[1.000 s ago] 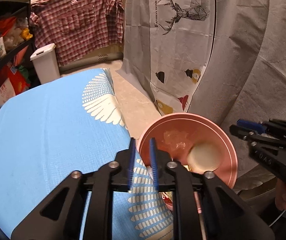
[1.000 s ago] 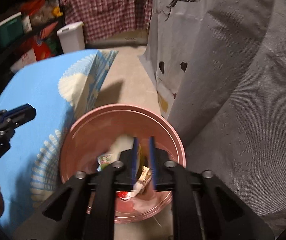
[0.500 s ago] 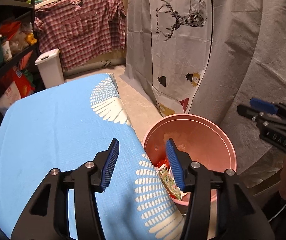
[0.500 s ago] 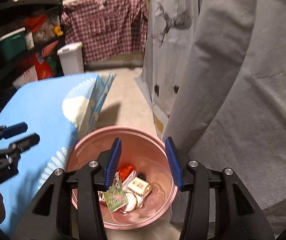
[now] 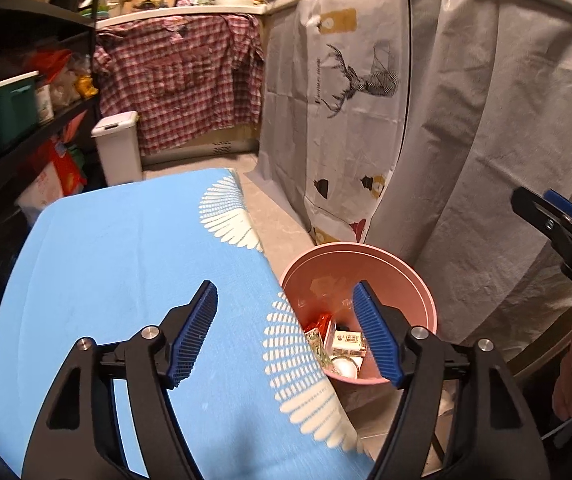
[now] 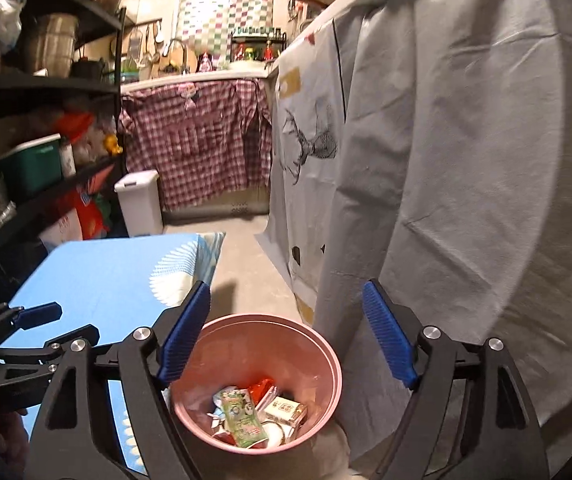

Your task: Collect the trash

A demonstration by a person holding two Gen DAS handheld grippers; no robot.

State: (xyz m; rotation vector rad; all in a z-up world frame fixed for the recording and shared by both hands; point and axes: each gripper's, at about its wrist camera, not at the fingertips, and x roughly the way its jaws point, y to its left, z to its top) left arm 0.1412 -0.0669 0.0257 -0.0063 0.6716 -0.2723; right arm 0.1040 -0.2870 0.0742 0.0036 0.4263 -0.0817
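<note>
The left claw (image 5: pixel 284 334) has just been opening and its jaws now stand wide with nothing between them, low in the left wrist view over the edge of the blue tabletop (image 5: pixel 118 272). The right claw (image 6: pixel 286 334) has likewise just been spreading and holds nothing; its blue pads (image 6: pixel 385 334) frame the pink bin (image 6: pixel 325 344) at the bottom centre of the right wrist view. Trash (image 6: pixel 246 416), a green packet, red wrapper and small carton, lies inside the bin on its bottom. The bin stands on the floor between the tabletop and a grey drape (image 6: pixel 465 200). A white lidded bin (image 5: pixel 118 148) stands at upper left.
</note>
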